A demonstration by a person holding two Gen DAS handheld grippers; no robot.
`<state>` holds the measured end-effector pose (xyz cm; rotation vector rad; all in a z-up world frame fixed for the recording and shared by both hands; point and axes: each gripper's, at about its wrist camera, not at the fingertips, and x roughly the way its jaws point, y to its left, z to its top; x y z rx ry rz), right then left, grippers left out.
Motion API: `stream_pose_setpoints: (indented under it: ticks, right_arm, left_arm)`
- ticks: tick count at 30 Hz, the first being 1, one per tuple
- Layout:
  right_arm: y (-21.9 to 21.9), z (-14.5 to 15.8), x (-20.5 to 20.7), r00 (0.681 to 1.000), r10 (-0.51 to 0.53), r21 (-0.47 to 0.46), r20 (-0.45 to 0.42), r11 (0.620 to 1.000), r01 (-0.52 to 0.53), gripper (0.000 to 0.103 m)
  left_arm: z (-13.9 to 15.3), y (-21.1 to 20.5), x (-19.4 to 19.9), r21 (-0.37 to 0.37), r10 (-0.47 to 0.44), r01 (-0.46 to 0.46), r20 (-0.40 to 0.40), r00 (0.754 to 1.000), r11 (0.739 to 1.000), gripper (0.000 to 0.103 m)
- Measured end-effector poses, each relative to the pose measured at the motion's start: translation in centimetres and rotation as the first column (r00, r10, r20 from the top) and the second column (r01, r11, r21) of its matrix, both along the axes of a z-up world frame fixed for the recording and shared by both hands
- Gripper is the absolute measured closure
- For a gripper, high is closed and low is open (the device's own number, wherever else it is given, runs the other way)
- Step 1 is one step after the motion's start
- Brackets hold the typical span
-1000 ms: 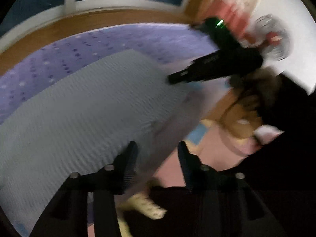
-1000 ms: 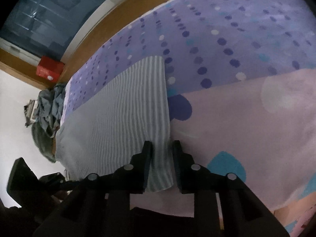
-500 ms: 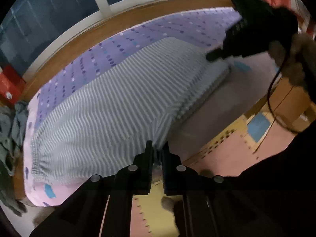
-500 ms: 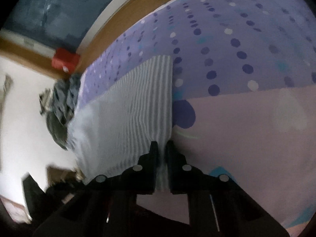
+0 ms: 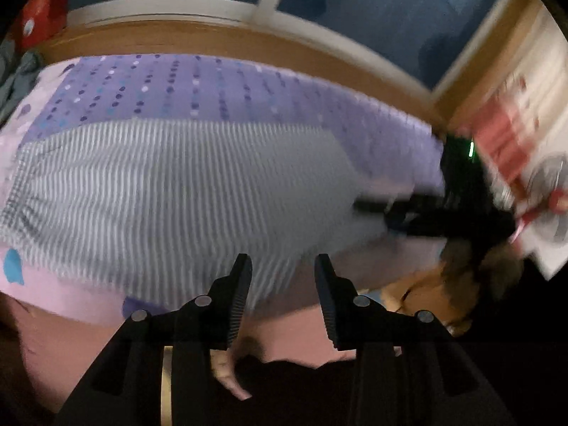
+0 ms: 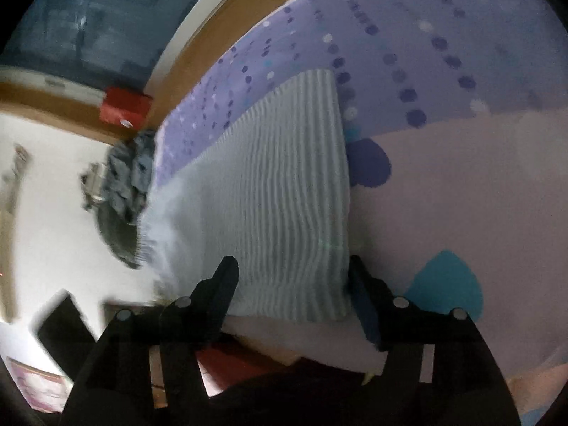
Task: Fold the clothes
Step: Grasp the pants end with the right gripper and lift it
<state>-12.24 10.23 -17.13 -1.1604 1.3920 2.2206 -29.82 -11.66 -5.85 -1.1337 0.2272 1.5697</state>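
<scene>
A grey-and-white striped garment (image 5: 170, 191) lies flat on the bed's purple dotted and pink cover (image 5: 220, 88). My left gripper (image 5: 282, 277) hovers over the garment's near edge. Its jaws are opening, and the pads do not press the cloth seen between them. In the right wrist view the same garment (image 6: 277, 191) runs away from me along the bed. My right gripper (image 6: 293, 277) straddles its near corner. Those jaws are opening too and stand clear of the cloth on both sides. From the left wrist view, the right gripper (image 5: 419, 209) shows as a black blur at the garment's right end.
A wooden ledge (image 5: 213, 41) and a dark window run behind the bed. A red box (image 6: 122, 108) sits on the ledge above a heap of grey-blue clothes (image 6: 131, 167) at the bed's far end. Pink floor mats (image 5: 71, 348) lie below the bed edge.
Half a second ago both grippers were pinched shut on the garment's near edge; now both have let go and their jaws stand apart. The left gripper has rolled and lifted back.
</scene>
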Motion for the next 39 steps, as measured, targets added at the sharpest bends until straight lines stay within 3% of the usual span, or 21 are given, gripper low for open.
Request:
stream_pose_setpoints:
  ticks: [1, 2, 4, 7, 11, 14, 20, 25, 28, 29, 32, 34, 36, 39]
  right_arm:
    - [0.0, 0.0, -0.3, 1.0, -0.004, 0.017, 0.024, 1.0, 0.003, 0.08]
    - [0.1, -0.1, -0.4, 0.999, -0.013, 0.027, 0.053, 1.0, 0.012, 0.087]
    - [0.5, -0.2, -0.2, 0.998, -0.039, -0.002, 0.04, 0.999, 0.04, 0.093]
    - [1.1, 1.6, 0.7, 0.996, -0.067, -0.021, -0.065, 0.998, 0.065, 0.096]
    - [0.9, 7.0, 1.3, 0.976, -0.078, 0.073, -0.205, 0.993, 0.094, 0.096]
    - [0.5, 11.3, 0.8, 0.959, -0.069, 0.162, -0.276, 0.98, 0.117, 0.096]
    - [2.1, 19.8, 0.0, 0.929, -0.057, 0.306, -0.365, 0.935, 0.178, 0.096]
    - [3.6, 27.8, 0.2, 0.936, 0.005, 0.485, -0.352, 0.856, 0.178, 0.096]
    - [4.5, 32.3, 0.3, 0.951, 0.052, 0.597, -0.306, 0.788, 0.149, 0.096]
    - [4.7, 33.7, 0.2, 0.956, 0.07, 0.633, -0.285, 0.763, 0.133, 0.096]
    - [3.9, 36.7, -0.5, 0.962, 0.121, 0.709, -0.245, 0.699, 0.092, 0.096]
    - [2.7, 36.6, -1.6, 0.962, 0.157, 0.736, -0.222, 0.674, 0.06, 0.096]
    - [1.7, 35.7, -3.1, 0.961, 0.192, 0.748, -0.198, 0.663, 0.022, 0.096]
    - [1.2, 31.8, -5.9, 0.959, 0.228, 0.705, -0.169, 0.708, -0.044, 0.096]
  left_arm:
    - [0.4, 0.0, -0.4, 0.028, 0.013, -0.013, 0.03, 0.999, 1.0, 0.066]
    - [1.0, 0.3, -0.9, 0.059, 0.018, -0.021, 0.052, 0.998, 0.998, 0.066]
    - [2.0, 1.0, -2.4, 0.122, 0.02, -0.032, 0.096, 0.995, 0.992, 0.066]
    - [1.4, 4.5, -4.9, 0.084, 0.008, -0.024, 0.186, 0.983, 0.996, 0.066]
    - [-0.7, 11.1, -5.0, 0.021, -0.123, 0.122, 0.272, 0.954, 0.992, 0.066]
    - [0.2, 14.0, -4.1, 0.037, -0.206, 0.204, 0.291, 0.934, 0.978, 0.066]
    - [4.2, 17.8, -5.6, 0.203, -0.316, 0.25, 0.444, 0.838, 0.947, 0.066]
    - [9.8, 22.8, -4.1, 0.331, -0.443, 0.316, 0.447, 0.777, 0.889, 0.066]
    - [12.0, 26.3, -2.2, 0.415, -0.509, 0.323, 0.496, 0.704, 0.851, 0.066]
    - [12.5, 27.1, -2.0, 0.437, -0.515, 0.307, 0.517, 0.684, 0.846, 0.066]
    - [12.8, 28.8, -2.2, 0.495, -0.518, 0.219, 0.618, 0.591, 0.841, 0.064]
    - [11.6, 28.9, -3.1, 0.497, -0.499, 0.166, 0.673, 0.546, 0.852, 0.06]
    - [9.0, 28.3, -4.5, 0.432, -0.432, 0.136, 0.722, 0.54, 0.892, 0.059]
    - [3.6, 25.9, -7.4, 0.299, -0.289, 0.071, 0.788, 0.544, 0.951, 0.059]
